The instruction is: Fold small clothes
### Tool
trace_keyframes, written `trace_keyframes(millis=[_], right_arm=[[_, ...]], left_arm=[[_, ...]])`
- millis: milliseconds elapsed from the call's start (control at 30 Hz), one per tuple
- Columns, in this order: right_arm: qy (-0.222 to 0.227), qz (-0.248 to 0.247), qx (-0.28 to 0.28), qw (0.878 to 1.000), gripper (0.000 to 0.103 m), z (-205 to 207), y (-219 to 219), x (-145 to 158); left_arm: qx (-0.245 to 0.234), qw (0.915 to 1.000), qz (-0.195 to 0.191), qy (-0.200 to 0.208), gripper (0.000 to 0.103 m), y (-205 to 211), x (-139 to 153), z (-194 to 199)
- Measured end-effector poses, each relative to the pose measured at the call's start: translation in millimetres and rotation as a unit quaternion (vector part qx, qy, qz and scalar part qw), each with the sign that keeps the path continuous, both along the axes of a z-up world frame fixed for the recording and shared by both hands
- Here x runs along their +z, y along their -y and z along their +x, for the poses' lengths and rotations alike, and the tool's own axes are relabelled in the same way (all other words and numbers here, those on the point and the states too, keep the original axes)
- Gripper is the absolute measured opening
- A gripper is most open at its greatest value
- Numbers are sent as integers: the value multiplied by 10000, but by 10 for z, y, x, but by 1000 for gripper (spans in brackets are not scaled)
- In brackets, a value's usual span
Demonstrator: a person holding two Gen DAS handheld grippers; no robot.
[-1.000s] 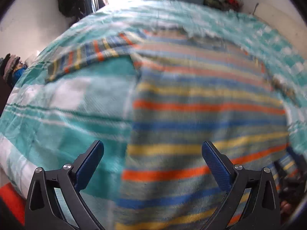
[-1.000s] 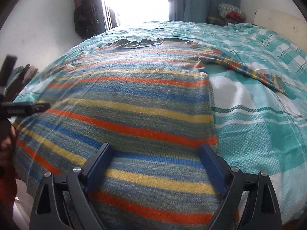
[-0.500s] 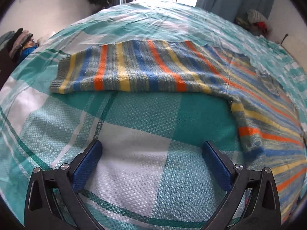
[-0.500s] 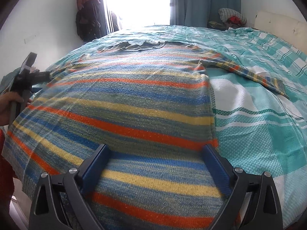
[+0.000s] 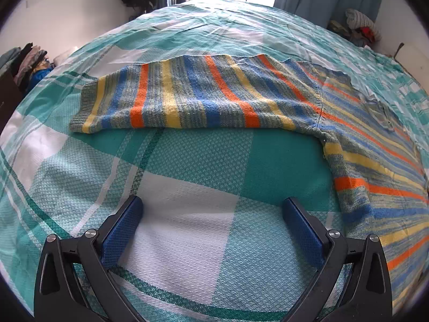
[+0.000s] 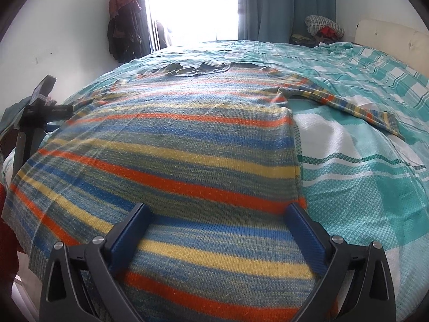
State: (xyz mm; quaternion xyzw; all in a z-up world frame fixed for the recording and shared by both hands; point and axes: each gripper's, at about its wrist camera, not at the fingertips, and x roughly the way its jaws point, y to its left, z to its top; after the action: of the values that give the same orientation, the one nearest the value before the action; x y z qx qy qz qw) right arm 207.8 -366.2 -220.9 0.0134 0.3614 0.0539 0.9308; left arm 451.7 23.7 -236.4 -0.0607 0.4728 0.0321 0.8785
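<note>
Lying flat on bed cover (image 5: pixel 187 177), striped sweater (image 6: pixel 171 145) spread face up, body toward near edge of bed, neckline (image 6: pixel 198 70) toward far edge by window (image 6: pixel 193 5). Left sleeve (image 5: pixel 187 99) stretched straight out sideways toward left edge, cuff (image 5: pixel 80 112) short of that edge, flat, no folds. Right sleeve (image 6: pixel 348 103) angled out toward right side of bed, cuff end resting on checked cover. Hem hanging just over near-left edge in right wrist view.

Left gripper (image 5: pixel 211 230) with jaws spread wide, holding nothing, hovering over bare cover below left sleeve, apart from sleeve's lower edge and from body's side seam (image 5: pixel 340 187) at right. Fingers (image 5: pixel 123 228) not touching fabric as far as visible. Plenty of bare cover between gripper and sleeve.

Right gripper (image 6: pixel 217 238) likewise wide, gripping nothing, over lower body of sweater near its right side edge (image 6: pixel 296 161); right fingertip roughly at that edge. Contact with knit: cannot tell.

Bare cover wide on right half of bed up to headboard (image 6: pixel 388 35). Hanging clothes (image 6: pixel 123 24) on wall at far left corner, curtain (image 6: pixel 289 2) beside window, pile of clothes (image 6: pixel 321 26) past far right corner.
</note>
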Motion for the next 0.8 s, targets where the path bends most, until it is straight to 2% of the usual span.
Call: trace_keyframes(millis=[800], right_arm=[[11, -1, 68, 10000, 101, -11, 16, 12]], left_arm=[[1, 10000, 2, 1, 103, 5, 1, 3]])
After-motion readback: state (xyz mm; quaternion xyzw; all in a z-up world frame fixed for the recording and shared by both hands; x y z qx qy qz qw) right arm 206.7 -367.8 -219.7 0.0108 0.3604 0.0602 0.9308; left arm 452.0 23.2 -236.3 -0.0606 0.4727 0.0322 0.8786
